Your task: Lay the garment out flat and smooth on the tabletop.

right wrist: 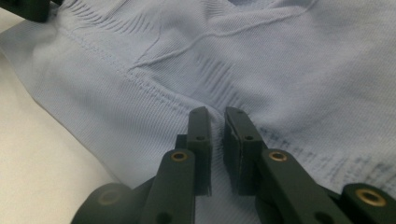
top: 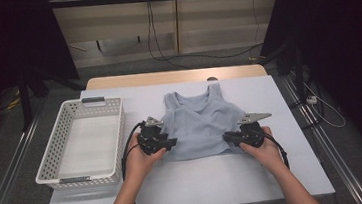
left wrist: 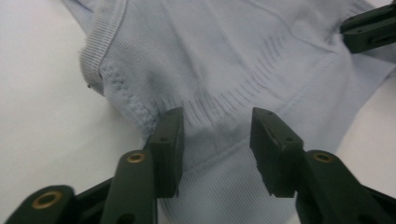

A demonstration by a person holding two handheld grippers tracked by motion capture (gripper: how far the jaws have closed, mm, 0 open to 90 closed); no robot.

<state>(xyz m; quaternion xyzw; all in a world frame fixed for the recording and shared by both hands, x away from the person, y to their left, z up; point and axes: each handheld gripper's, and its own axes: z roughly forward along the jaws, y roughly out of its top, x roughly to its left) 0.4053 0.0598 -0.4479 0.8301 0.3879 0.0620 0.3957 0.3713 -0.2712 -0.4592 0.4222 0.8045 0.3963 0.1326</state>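
The light blue tank top [top: 199, 125] lies flat mid-surface, not folded yet, and the white basket [top: 56, 159] by the left edge sits empty. Right tool [right wrist: 215, 128] is pinching the hem fabric, nearly closed; left tool [left wrist: 217, 140] stands half open over the hem, gripping nothing.

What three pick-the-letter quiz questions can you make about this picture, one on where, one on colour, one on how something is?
1. Where is the white plastic slotted basket?
A. left of the top
B. right of the top
C. on the top

2. What colour is the knitted sleeveless top?
A. red
B. light blue
C. yellow

3. How is the right gripper?
A. wide open
B. pinching the top
C. inside the basket

Answers: 1 A, the high view shows it at the table's left. 2 B, pale blue in every view. 3 B, fabric sits clamped between its near-closed jaws.
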